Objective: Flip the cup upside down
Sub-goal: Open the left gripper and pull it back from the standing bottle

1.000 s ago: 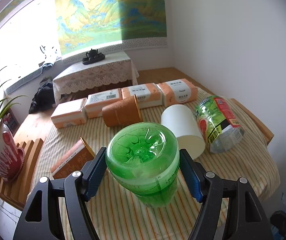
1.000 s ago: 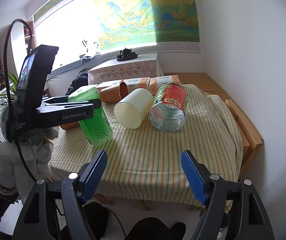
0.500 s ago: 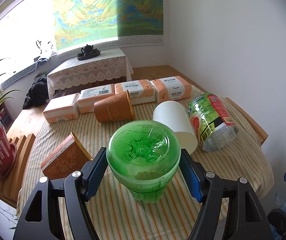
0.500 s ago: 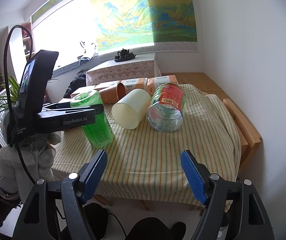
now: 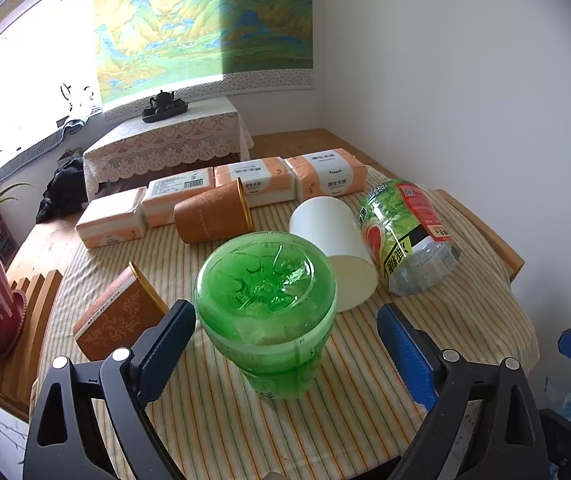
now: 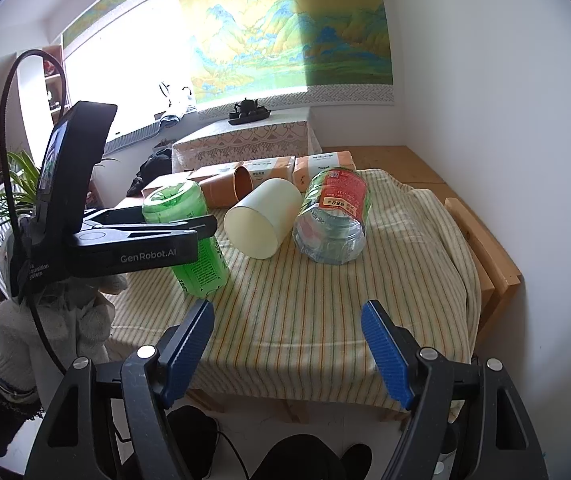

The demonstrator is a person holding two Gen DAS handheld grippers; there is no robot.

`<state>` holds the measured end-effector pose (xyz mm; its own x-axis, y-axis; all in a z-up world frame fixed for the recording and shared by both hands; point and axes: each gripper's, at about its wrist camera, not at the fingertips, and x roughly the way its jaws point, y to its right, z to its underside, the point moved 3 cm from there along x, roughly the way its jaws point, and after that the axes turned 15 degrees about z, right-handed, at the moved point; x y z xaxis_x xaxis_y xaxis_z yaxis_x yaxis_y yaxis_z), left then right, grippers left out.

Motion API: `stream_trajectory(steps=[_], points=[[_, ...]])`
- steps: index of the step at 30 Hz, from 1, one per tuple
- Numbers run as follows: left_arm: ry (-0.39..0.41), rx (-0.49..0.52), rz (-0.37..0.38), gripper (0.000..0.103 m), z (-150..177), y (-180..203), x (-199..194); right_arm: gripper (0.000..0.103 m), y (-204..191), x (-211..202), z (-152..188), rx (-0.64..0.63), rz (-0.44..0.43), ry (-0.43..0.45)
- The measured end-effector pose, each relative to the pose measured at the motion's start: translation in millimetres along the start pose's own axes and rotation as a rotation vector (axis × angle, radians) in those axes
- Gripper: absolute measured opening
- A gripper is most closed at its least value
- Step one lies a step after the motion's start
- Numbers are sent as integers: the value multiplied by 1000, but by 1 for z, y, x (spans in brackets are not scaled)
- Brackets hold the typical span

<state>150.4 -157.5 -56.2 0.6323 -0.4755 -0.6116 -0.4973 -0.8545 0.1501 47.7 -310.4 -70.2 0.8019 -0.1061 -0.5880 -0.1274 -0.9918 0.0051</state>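
On the striped-cloth bench (image 5: 465, 320), green cup (image 5: 265, 304) stands base-up between spread left tongs (image 5: 285, 344), apparently released; right tongs (image 6: 287, 350) spread, empty; flip judged done, next move calls for straight withdrawal.

My left gripper (image 6: 189, 236) carries "GenRobot.AI"; the clear bottle (image 6: 331, 216) has a yellow tag reading "888".
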Motion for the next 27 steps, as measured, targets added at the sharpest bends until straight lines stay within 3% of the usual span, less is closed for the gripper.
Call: stream_trajectory(steps=[9, 18, 27], points=[[31, -43, -7, 95, 5, -14, -22, 73, -9, -3, -2, -3, -5, 7], [130, -63, -71, 98, 20, -31, -76, 73, -22, -6, -7, 6, -2, 39], [247, -105, -149, 102, 44, -45, -130, 89, -33, -13, -13, 42, 47, 123]])
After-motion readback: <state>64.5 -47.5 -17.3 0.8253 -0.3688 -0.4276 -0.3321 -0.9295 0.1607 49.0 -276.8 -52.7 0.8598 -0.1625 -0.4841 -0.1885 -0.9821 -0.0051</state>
